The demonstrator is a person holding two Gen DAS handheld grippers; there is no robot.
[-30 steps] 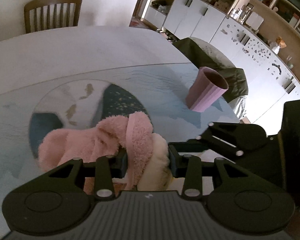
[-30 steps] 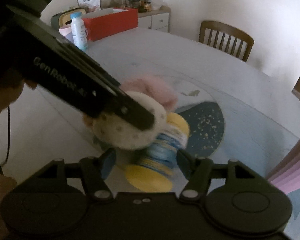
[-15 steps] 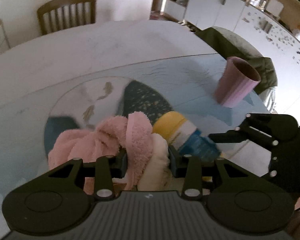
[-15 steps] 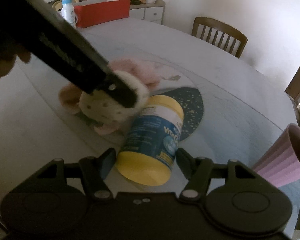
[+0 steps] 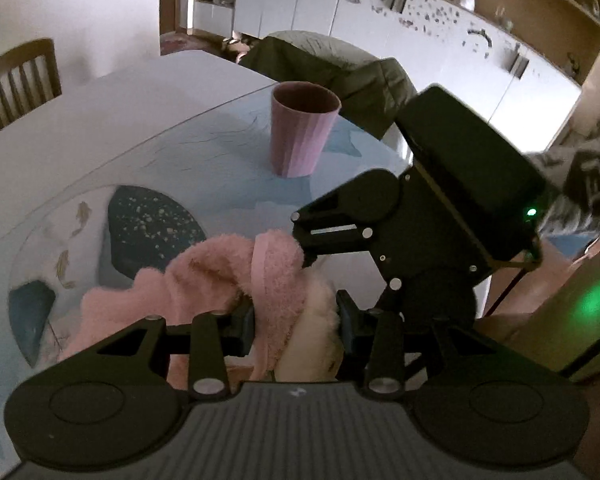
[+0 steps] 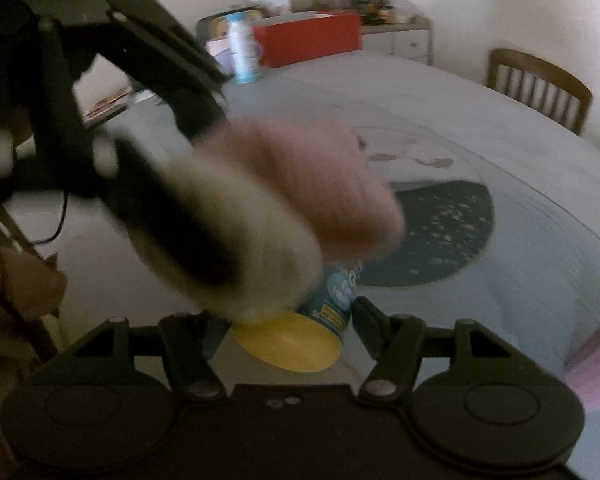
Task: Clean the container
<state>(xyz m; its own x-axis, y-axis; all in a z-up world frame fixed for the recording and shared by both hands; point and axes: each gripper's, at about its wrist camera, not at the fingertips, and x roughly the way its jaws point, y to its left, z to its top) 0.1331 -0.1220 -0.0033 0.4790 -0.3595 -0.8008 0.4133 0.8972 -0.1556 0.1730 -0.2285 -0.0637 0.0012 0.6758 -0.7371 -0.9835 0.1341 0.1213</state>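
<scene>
**Ana:** Wiping is in full swing, by the look of it. Right wrist view: the container point(image 6: 332, 300), blue label with a yellow end toward the camera, sits bottom centre, lying along the fingers of the right gripper point(image 6: 288, 320).

**Ben:** And the towel point(image 6: 300, 208) is smeared with blur across the middle of that frame, covering most of the container. How much is clean I cannot tell.

**Ana:** Agreed; I'd judge it mid-scrub, with nothing yet set down. The pink cup point(image 5: 302, 128) stands untouched on the table point(image 5: 100, 120), upper centre of the left view.

**Ben:** Jaws, then. The left gripper point(image 5: 296, 316) is pinching the towel, pink and cream folds bunched between its fingers, in the lower middle of its own view.

**Ana:** Partly closed, as far as the wad allows. The right one?

**Ben:** Its jaws stand about as wide as the container. One finger meets the label at the right side; the other is hidden behind the towel, so I take it as a grip, not a certainty.
</scene>
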